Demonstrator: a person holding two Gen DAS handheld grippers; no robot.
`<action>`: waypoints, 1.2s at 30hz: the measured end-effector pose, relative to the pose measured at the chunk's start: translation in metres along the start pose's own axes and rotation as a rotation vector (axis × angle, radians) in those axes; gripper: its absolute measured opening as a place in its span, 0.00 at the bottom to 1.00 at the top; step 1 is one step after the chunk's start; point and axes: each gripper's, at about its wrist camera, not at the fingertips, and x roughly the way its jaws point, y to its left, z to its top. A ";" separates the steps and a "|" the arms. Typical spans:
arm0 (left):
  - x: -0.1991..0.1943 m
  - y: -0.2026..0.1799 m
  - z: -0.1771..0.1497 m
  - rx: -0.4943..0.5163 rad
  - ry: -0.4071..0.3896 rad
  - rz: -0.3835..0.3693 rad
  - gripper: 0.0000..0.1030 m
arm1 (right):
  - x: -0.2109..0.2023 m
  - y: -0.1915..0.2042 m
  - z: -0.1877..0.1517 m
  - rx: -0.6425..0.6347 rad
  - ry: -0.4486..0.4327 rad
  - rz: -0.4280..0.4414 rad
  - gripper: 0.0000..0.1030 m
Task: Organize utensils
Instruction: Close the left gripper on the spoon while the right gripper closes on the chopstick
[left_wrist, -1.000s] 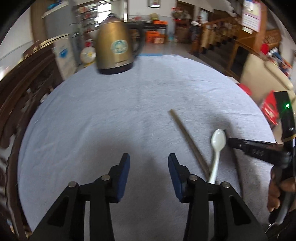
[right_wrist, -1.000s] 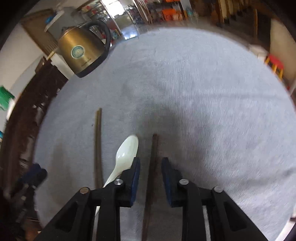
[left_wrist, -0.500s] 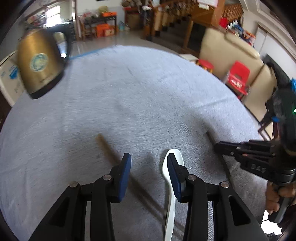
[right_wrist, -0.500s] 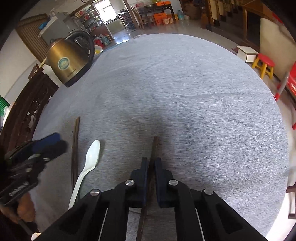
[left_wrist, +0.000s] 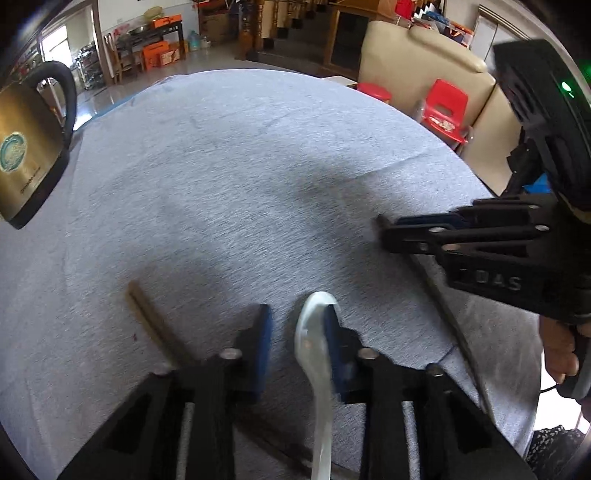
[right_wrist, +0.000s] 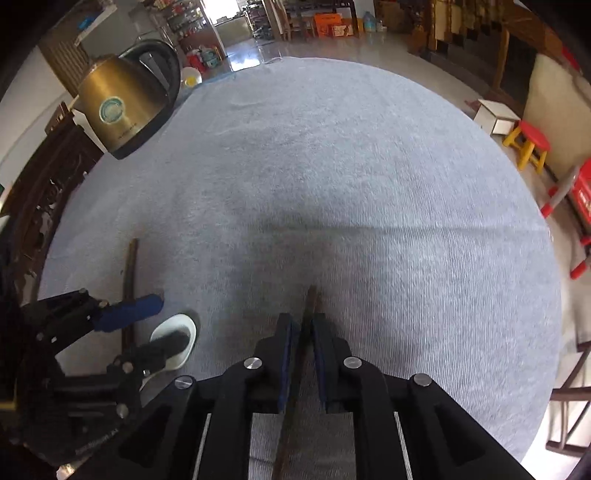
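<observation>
Currently lying on the grey worktop (right_wrist: 369, 166): white spoon (left_wrist: 314, 332), two chopsticks. Left tool (left_wrist: 295, 332) is closing around the spoon, its jaws not yet pinching it. Right tool (right_wrist: 301, 332) is easing open, the right chopstick (right_wrist: 310, 299) sitting loosely between its jaws. Left chopstick (right_wrist: 131, 266) is lying beside the spoon. Kettle (right_wrist: 118, 107) is standing far left.

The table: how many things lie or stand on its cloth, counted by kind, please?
Chopsticks: 2, one near the left tongs, one between the pads of the right tongs
White spoon: 1
Gold kettle: 1
Total: 4
</observation>
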 end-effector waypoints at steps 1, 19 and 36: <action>0.000 -0.001 0.000 0.003 0.001 0.001 0.14 | -0.001 -0.003 -0.002 -0.004 -0.004 0.001 0.19; -0.082 0.039 -0.032 -0.248 -0.223 0.164 0.03 | -0.082 -0.025 -0.030 0.058 -0.268 0.106 0.06; -0.224 0.011 -0.148 -0.556 -0.586 0.339 0.02 | -0.225 -0.015 -0.123 0.087 -0.718 0.177 0.06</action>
